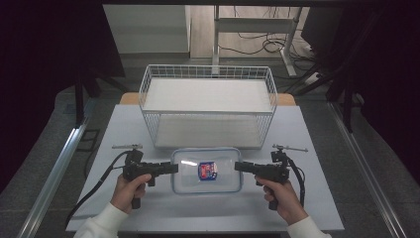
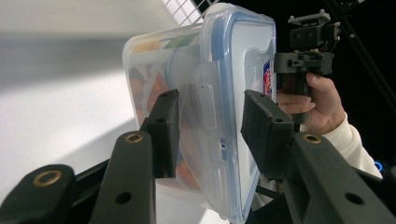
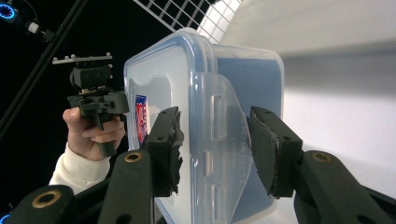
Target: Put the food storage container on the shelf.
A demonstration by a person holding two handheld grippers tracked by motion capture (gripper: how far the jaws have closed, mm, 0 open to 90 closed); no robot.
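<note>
A clear plastic container (image 1: pixel 207 171) with a blue-rimmed snap lid and a red and blue label lies flat in front of the wire basket, held between my two grippers. My left gripper (image 1: pixel 173 167) is shut on its left end; in the left gripper view the jaws (image 2: pixel 212 135) clamp the container (image 2: pixel 219 70) over a latch flap, and orange food shows inside. My right gripper (image 1: pixel 237 166) is shut on the right end; in the right gripper view its jaws (image 3: pixel 215 149) pinch the container (image 3: pixel 163 79) from lid to base. It looks slightly raised off the table.
A white wire basket (image 1: pixel 208 106) with a white floor stands just behind the container, open at the top. The pale table (image 1: pixel 317 198) has bare room on both sides and in front. Cables trail from both grippers. Dark floor and desk legs lie beyond.
</note>
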